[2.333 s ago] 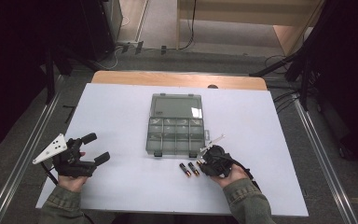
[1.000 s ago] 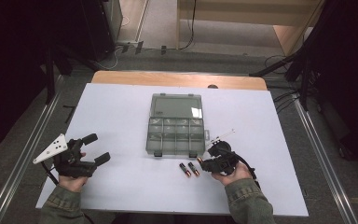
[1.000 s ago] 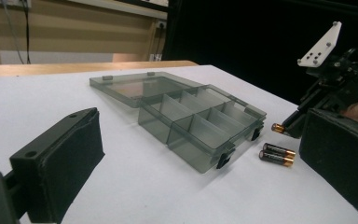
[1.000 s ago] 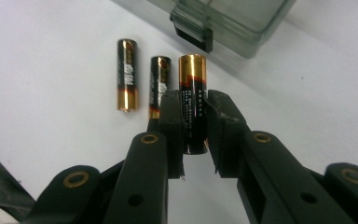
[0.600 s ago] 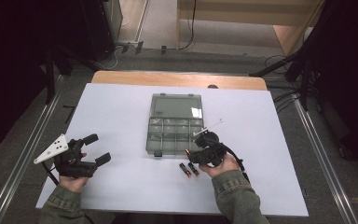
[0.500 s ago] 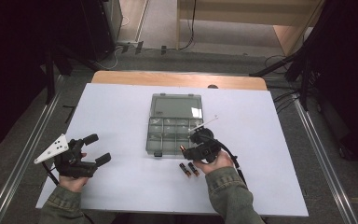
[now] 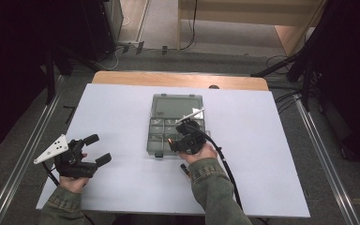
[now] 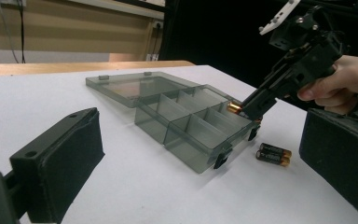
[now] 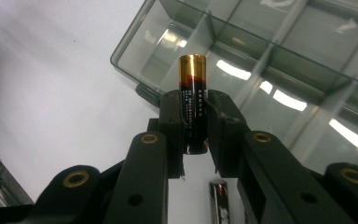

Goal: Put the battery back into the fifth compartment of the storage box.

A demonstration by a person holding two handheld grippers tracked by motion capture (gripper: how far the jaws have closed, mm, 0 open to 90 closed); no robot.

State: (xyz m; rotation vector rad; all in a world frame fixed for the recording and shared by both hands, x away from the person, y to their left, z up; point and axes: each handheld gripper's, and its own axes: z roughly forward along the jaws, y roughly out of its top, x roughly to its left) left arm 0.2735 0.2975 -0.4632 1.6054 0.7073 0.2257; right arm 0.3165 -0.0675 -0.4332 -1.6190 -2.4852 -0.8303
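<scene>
The battery (image 9: 192,100) is clamped between the jaws of the right gripper (image 9: 193,122), gold tip forward, at the near edge of the open compartment box (image 7: 161,129) that sits mid-table. The right gripper view shows the grip plainly; the left gripper view shows the gold end (image 8: 233,108) over a near compartment, plus two more batteries (image 8: 273,154) lying on the white table (image 7: 117,112) just before the box. The left gripper (image 7: 98,149), near the table's near left corner, has its jaws wide apart, holding nothing.
</scene>
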